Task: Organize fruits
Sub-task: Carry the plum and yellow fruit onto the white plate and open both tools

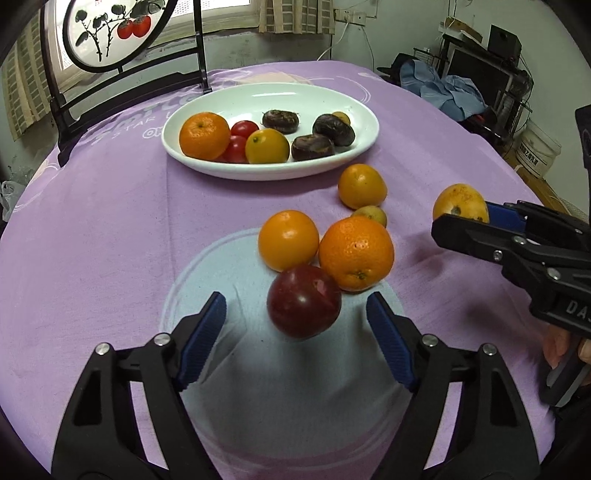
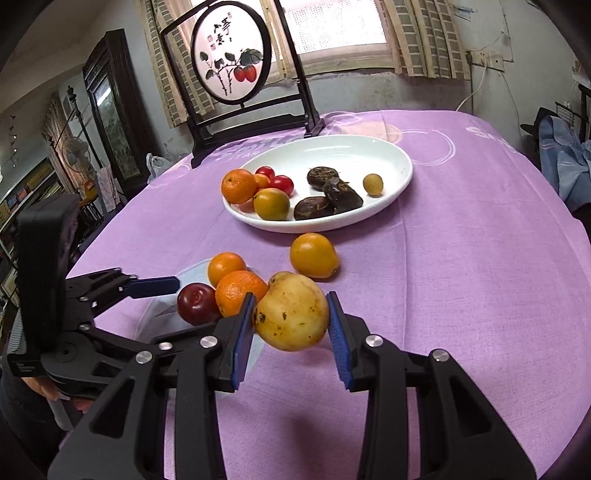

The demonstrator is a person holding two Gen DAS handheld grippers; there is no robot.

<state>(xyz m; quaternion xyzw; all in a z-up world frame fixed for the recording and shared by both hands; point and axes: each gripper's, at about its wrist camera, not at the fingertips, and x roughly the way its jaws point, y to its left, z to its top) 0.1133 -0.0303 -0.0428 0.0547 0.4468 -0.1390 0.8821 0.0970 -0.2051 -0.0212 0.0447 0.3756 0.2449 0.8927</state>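
A white oval plate [image 1: 354, 110] [image 2: 391, 155] holds a mandarin [image 1: 204, 136], red cherry tomatoes [image 1: 243, 129], a yellow fruit [image 1: 266, 146] and dark brown fruits [image 1: 312, 147]. On the purple cloth lie a dark red plum [image 1: 303, 301] [image 2: 195, 303], two oranges [image 1: 356, 253] [image 1: 288, 240] and a yellow-orange fruit [image 1: 362, 185] [image 2: 313, 254]. My left gripper [image 1: 295, 317] is open, with the plum between its fingers. My right gripper [image 2: 291, 322] [image 1: 461, 218] is shut on a speckled yellow fruit [image 2: 291, 312] [image 1: 460, 203], held above the cloth.
A framed round painting on a black stand [image 2: 231, 62] [image 1: 110, 33] stands behind the plate. A small yellow fruit [image 1: 371, 215] lies behind the nearer orange. The table edge curves away on the right, with clutter and a white bucket [image 1: 537, 151] beyond.
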